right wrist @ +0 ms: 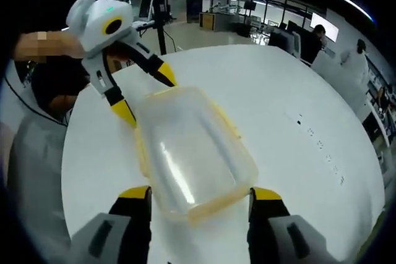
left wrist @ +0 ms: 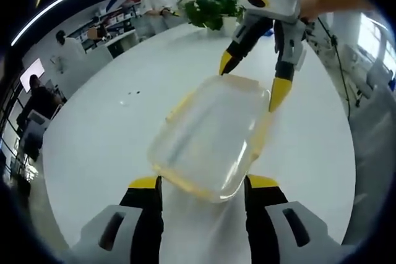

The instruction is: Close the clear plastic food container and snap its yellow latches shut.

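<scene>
The left gripper view is looking down along its own jaws at the clear container (left wrist: 212, 143) from close above one short end. The right gripper view is facing it from the opposite end, equally near. Both are sharing the container, the white table (left wrist: 111, 134) and each other's gripper.

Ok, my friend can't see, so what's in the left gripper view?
A clear plastic food container with yellow latches lies on a round white table, between two open hand-held grippers: the left near, the right opposite. Green leaves sit behind.
</scene>
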